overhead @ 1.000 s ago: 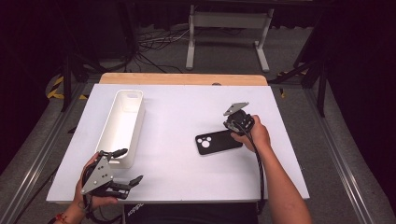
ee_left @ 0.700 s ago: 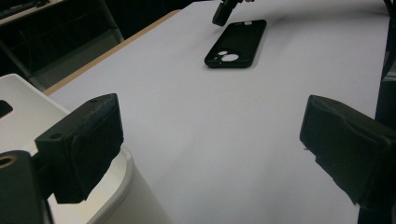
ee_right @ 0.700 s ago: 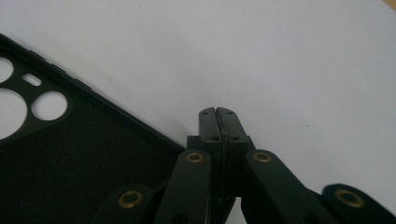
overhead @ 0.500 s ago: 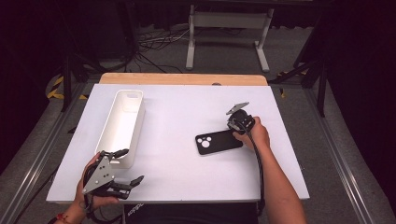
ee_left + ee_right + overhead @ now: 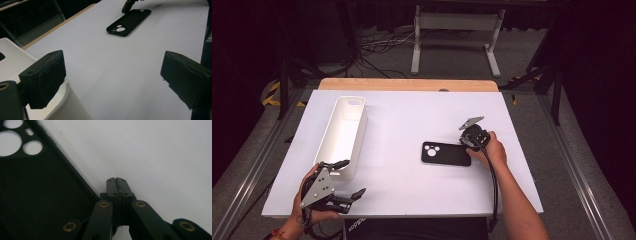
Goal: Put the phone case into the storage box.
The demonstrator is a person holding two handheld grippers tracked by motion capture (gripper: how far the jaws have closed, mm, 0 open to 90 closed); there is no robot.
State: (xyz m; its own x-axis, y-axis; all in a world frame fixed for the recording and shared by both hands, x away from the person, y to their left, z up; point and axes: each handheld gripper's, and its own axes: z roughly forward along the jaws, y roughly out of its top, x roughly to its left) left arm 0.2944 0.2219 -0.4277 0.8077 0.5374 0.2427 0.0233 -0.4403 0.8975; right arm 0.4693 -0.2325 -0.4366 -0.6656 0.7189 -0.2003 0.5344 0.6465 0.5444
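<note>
My right claw (image 5: 117, 180), jaws pressed together and holding nothing, has dropped to the bench (image 5: 402, 110) beside the case (image 5: 446, 153), ready to nudge it.

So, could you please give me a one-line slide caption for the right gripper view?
Right gripper, fingers shut together, poised beside the edge of a black phone case on the white table.

Open table (image 5: 402, 125) between bin (image 5: 343, 135) and case (image 5: 446, 153)

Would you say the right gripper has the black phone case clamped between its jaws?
No, in the right gripper view the right gripper has its jaws pressed together with nothing between them, beside the edge of the black phone case.
</note>
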